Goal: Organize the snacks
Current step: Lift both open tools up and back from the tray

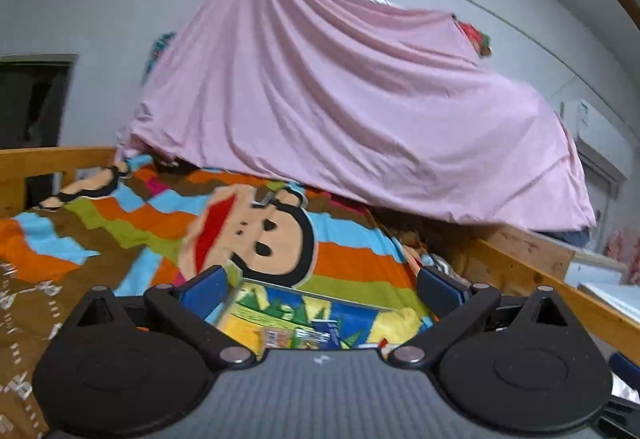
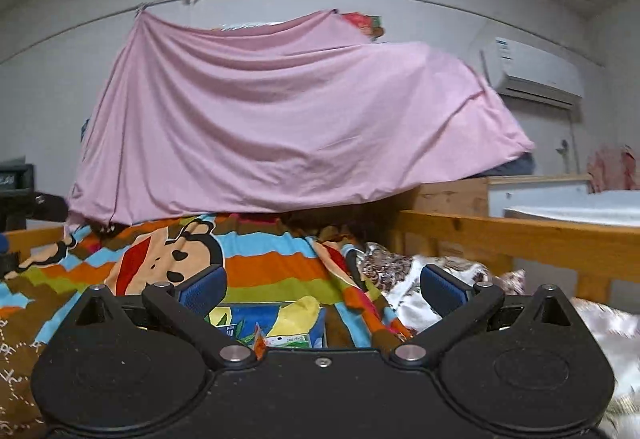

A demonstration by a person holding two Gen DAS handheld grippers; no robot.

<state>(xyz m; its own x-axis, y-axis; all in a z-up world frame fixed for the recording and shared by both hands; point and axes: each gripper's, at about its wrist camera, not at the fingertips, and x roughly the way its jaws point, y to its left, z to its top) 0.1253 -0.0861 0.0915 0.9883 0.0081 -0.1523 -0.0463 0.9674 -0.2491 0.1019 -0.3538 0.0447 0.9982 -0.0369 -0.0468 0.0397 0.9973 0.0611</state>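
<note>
In the left wrist view my left gripper stands wide open low over the bed. A blue, yellow and green snack box lies between and under its blue pads. The box nearly fills the gap, and small packets show at its near end. Whether the pads touch it I cannot tell. In the right wrist view my right gripper is also wide open. A blue and yellow snack box with a small orange carton lies below it, nearer the left finger and clear of both pads.
A striped blanket with a cartoon monkey covers the bed. A pink sheet hangs across the far end. Wooden rails run along the right side, beside a floral cloth. An air conditioner is on the wall.
</note>
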